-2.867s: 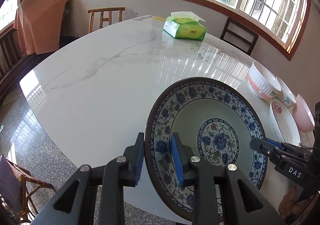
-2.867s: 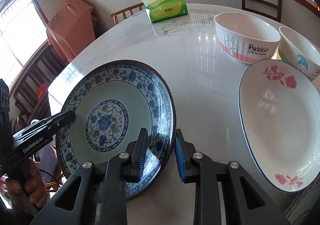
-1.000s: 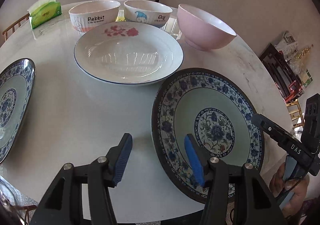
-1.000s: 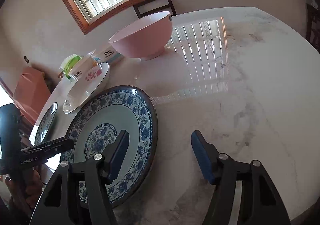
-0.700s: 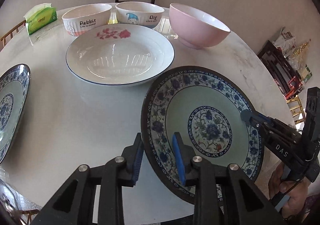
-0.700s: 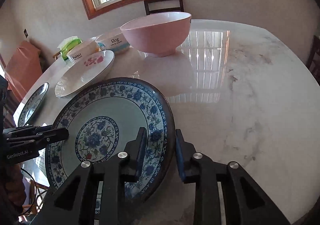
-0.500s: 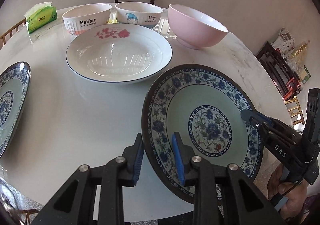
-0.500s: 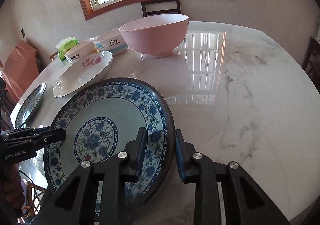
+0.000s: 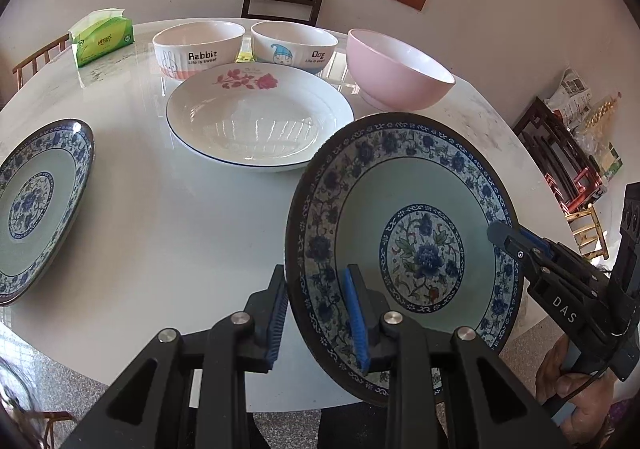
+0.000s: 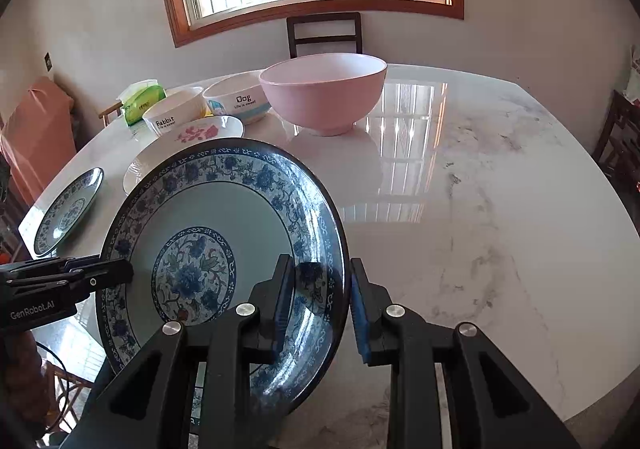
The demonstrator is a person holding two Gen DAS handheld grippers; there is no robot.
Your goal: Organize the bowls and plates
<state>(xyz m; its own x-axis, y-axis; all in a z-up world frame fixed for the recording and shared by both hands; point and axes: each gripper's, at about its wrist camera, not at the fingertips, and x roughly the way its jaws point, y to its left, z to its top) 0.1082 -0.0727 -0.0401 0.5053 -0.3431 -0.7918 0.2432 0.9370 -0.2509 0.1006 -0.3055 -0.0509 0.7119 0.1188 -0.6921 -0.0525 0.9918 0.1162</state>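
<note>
The white marble counter bears a rose plate. Behind that plate stand the Rabbit bowl, Dog bowl and pink bowl; a blue-patterned plate lies left, a green tissue pack far left.

plates: 3 – two blue-patterned plates, one white rose plate | bowls: 3 – Rabbit bowl, Dog bowl, pink bowl | tissue packs: 1 | grippers: 2

second blue plate cut off left, hand partly hidden
</note>
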